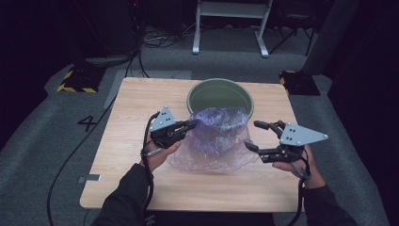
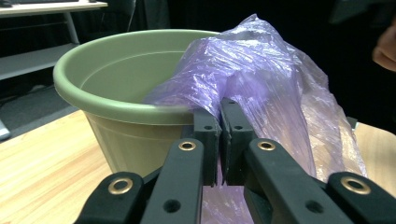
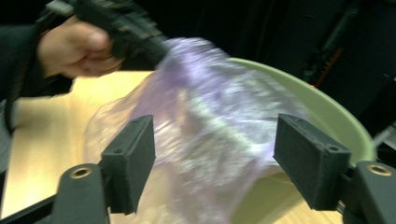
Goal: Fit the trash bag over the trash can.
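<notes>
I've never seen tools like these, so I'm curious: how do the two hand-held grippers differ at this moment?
The left hand-held gripper has its jaws shut, pinching the purple plastic bag; the right hand-held gripper has its jaws wide open and holds nothing. The left one grips the bag's edge near the green pot; the right one sits beside the bag's other side. Both are black with a grey plate on top.

Dark long sleeves [image 1: 123,197], left gripper [image 1: 189,125] and right gripper [image 1: 256,135] black, brass-ringed pivots, grey three-cornered plates [image 1: 163,118] with small holes, black trailing cables [image 1: 149,186], ridged fingers [image 3: 133,156]
</notes>
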Demonstrator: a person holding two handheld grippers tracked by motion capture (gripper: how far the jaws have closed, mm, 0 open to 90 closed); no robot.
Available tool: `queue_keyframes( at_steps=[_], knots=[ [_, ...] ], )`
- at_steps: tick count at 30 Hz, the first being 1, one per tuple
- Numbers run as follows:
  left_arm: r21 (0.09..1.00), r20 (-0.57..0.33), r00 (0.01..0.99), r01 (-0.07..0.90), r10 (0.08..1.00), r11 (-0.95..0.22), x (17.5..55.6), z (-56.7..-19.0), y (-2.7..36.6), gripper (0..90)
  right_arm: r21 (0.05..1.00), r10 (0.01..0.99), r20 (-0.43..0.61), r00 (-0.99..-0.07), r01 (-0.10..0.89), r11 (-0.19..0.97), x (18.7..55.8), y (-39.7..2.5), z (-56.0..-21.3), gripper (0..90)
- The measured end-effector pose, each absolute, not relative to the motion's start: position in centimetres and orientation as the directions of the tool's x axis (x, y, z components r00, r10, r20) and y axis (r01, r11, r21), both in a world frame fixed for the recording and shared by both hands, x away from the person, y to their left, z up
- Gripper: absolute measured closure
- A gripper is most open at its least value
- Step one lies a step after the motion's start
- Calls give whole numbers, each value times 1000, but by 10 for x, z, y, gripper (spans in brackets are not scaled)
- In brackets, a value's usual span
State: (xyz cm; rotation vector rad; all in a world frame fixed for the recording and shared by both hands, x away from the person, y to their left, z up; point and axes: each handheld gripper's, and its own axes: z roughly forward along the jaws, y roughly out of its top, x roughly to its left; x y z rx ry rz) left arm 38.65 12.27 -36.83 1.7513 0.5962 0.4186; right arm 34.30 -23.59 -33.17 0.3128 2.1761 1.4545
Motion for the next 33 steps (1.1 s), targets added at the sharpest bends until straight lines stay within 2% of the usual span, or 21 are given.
queue_keyframes(
  at_steps=[4,11,12,17,18,19,21,24,27,30,33],
  knots=[
    [967,-29,800,175,600,-186,387,-367,122,838,883,450,-320,-833,-90,461,341,-224,-345,301],
    [968,-20,793,167,609,-186,388,-364,124,797,846,462,-394,-794,-118,520,347,-214,-357,686],
    [968,-20,791,168,611,-185,388,-364,125,778,842,472,-406,-783,-119,526,350,-213,-357,794],
    [968,-15,793,164,609,-189,388,-362,127,803,844,486,-410,-772,-119,523,354,-215,-356,863],
    [968,-15,794,165,608,-191,388,-362,128,813,846,489,-406,-772,-116,520,355,-216,-356,852],
    [968,-13,793,164,610,-193,388,-362,127,813,851,488,-398,-777,-113,514,356,-216,-356,789],
    [967,-14,793,167,610,-194,388,-362,127,814,863,498,-375,-782,-98,496,355,-217,-356,564],
    [967,-14,794,167,608,-195,388,-362,126,818,867,487,-367,-793,-102,487,352,-216,-359,391],
    [966,-12,794,166,607,-198,389,-362,125,824,848,473,-400,-785,-121,515,350,-212,-364,326],
    [966,-10,793,166,609,-200,389,-362,124,833,838,470,-436,-768,-156,523,350,-209,-370,300],
    [964,-7,795,166,607,-206,390,-362,124,846,821,481,-469,-741,-166,546,352,-205,-378,354]
  ],
)
